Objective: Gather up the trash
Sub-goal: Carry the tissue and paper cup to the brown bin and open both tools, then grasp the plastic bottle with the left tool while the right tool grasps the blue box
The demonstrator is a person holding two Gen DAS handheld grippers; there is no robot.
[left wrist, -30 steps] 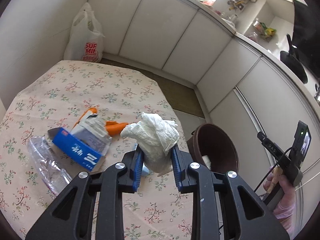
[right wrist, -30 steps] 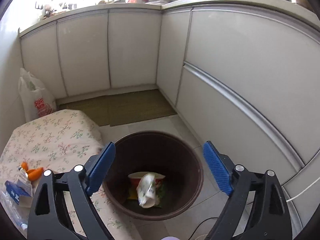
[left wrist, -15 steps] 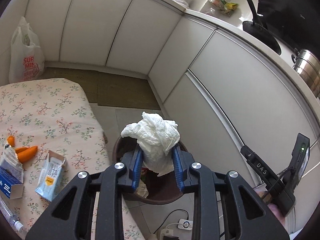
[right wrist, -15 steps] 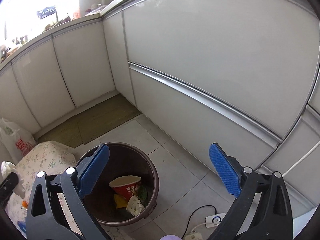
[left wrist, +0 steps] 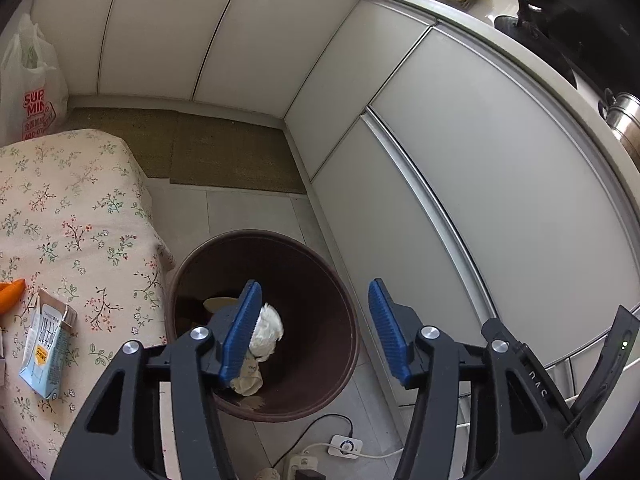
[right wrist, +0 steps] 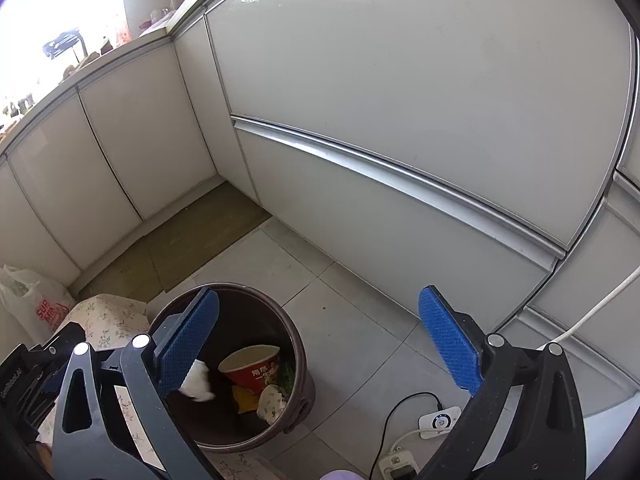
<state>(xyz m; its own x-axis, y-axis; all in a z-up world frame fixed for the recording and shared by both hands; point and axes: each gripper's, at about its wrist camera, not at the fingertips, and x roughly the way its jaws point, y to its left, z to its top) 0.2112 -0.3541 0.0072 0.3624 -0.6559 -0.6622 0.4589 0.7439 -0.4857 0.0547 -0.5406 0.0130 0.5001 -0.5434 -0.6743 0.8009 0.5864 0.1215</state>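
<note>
A brown round trash bin [left wrist: 320, 280] stands on the floor beside the flowered table [left wrist: 80, 232]. My left gripper [left wrist: 314, 330] is open above the bin. The crumpled white tissue [left wrist: 268, 330] is free of it, inside the bin's mouth. The tissue also shows in the right wrist view [right wrist: 198, 382], next to a red noodle cup [right wrist: 250, 370] in the bin [right wrist: 296, 344]. My right gripper [right wrist: 320, 354] is open and empty over the floor by the bin. A small carton [left wrist: 46, 350] and an orange piece [left wrist: 10, 290] lie on the table.
White cabinet fronts [left wrist: 480, 200] run along the back and right. A white plastic bag [left wrist: 28, 92] stands at the far left. A power strip and cables [right wrist: 436, 424] lie on the floor tiles right of the bin. A mat [left wrist: 224, 152] lies by the cabinets.
My left gripper has opened over the bin and let go of the tissue, which has dropped into the bin. The right gripper has shifted a little and stays open.
</note>
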